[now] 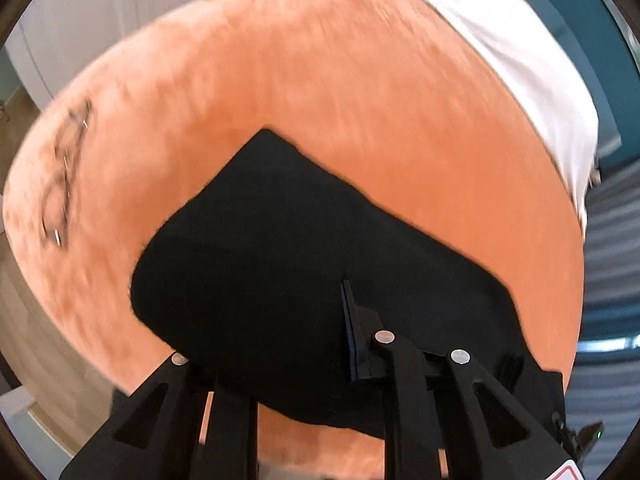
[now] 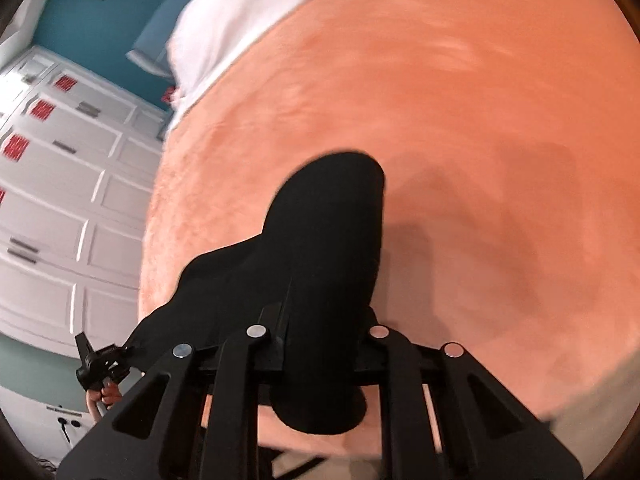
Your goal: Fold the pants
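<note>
Broadly, I see an orange fleece blanket covering the whole bed under both of my cameras, with a white sheet showing along its far edge and a teal wall beyond that. Off to one side in the right wrist view stands a white panelled cabinet with red tags on its doors. On that surface lie the black pants, and I have them lifted at two places. My left gripper is closed down almost fully on the cloth: the one finger I can see, edged in blue, has the fabric bunched against it, while the other is buried under the dark fold. My right gripper is likewise nearly closed, pinching a thick rolled length of the same pants that passes straight between its fingers and hangs out below them. From the left camera the garment spreads as a broad dark sheet tapering to a corner up and away from me; from the right camera its long axis runs away from the fingers, ending in a rounded fold resting on the blanket. A pair of glasses lies on the blanket to the left, well apart from the pants. At the lower left of the right wrist view I can make out part of a hand on the other gripper's handle.
</note>
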`<state>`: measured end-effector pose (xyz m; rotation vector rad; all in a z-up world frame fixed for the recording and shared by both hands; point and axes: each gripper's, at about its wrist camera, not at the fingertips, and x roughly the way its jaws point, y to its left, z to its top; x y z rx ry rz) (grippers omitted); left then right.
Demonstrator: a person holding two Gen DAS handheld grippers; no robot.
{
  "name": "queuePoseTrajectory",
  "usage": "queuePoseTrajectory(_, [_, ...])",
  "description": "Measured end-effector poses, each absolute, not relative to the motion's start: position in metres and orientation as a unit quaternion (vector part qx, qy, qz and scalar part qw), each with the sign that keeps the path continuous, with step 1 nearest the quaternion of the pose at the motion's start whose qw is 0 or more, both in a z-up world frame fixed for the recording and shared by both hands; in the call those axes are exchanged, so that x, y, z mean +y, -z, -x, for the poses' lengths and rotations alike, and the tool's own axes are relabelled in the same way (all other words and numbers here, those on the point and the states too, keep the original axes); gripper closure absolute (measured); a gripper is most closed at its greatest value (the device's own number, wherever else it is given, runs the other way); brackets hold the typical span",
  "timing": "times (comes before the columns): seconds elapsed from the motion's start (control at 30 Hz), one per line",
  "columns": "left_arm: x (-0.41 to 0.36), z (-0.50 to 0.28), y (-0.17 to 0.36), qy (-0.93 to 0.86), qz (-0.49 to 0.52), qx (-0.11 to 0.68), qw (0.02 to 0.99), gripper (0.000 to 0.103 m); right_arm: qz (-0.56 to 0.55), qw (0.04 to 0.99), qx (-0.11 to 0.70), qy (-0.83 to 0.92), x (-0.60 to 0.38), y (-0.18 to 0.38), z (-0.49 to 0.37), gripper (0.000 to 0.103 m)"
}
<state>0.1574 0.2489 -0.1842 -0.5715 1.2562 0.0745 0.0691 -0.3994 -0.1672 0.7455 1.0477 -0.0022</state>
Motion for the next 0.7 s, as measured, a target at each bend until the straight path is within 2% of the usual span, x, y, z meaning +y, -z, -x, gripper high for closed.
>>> queuePoseTrajectory(0.1, [0.226, -0.14, 0.224, -0.042, 0.232, 0.613, 0.754, 0.081, -0.356, 0.775, 0.522, 0.022, -0.428, 0.217, -0.039, 0.086])
queuePoseTrajectory(0.13, [0.222, -0.134, 0.236, -0.057, 0.229, 0.612, 0.755, 0.076, -0.358, 0.764, 0.537, 0.021, -0.427, 0.235, -0.037, 0.082])
queuePoseTrajectory(0.17, [0.223, -0.129, 0.238, -0.065, 0.235, 0.601, 0.761, 0.075, -0.357, 0.758, 0.545, 0.031, -0.428, 0.246, -0.033, 0.072])
queuePoseTrajectory(0.2, [0.224, -0.126, 0.235, -0.067, 0.244, 0.594, 0.763, 0.073, -0.364, 0.764, 0.531, 0.038, -0.429, 0.242, -0.027, 0.069])
queuePoseTrajectory(0.27, [0.23, -0.117, 0.22, -0.074, 0.246, 0.592, 0.764, 0.07, -0.334, 0.789, 0.511, 0.067, -0.425, 0.219, -0.021, 0.068])
queuePoseTrajectory(0.37, [0.241, -0.113, 0.196, -0.07, 0.235, 0.583, 0.774, 0.067, -0.211, 0.851, 0.466, 0.118, -0.392, 0.163, -0.018, 0.067])
queuePoseTrajectory(0.43, [0.24, -0.105, 0.173, -0.119, 0.172, 0.566, 0.797, 0.067, -0.178, 0.873, 0.45, 0.058, -0.354, 0.141, -0.027, 0.067])
queuePoseTrajectory(0.47, [0.238, -0.105, 0.162, -0.149, 0.13, 0.549, 0.812, 0.067, -0.171, 0.876, 0.451, 0.028, -0.334, 0.137, -0.033, 0.058])
queuePoseTrajectory(0.5, [0.235, -0.103, 0.152, -0.167, 0.103, 0.534, 0.822, 0.067, -0.161, 0.876, 0.454, 0.004, -0.311, 0.137, -0.039, 0.051])
queuePoseTrajectory(0.53, [0.23, -0.099, 0.14, -0.187, 0.071, 0.513, 0.835, 0.067, -0.146, 0.875, 0.461, -0.028, -0.278, 0.144, -0.047, 0.039])
queuePoseTrajectory(0.63, [0.212, -0.096, 0.113, -0.19, 0.025, 0.479, 0.857, 0.064, -0.05, 0.869, 0.486, -0.077, -0.197, 0.177, -0.065, 0.041])
queuePoseTrajectory(0.67, [0.202, -0.093, 0.107, -0.179, 0.013, 0.476, 0.861, 0.06, -0.032, 0.866, 0.492, -0.08, -0.182, 0.187, -0.07, 0.041])
queuePoseTrajectory(0.7, [0.195, -0.09, 0.104, -0.173, 0.003, 0.474, 0.863, 0.052, -0.013, 0.862, 0.499, -0.087, -0.166, 0.199, -0.071, 0.041])
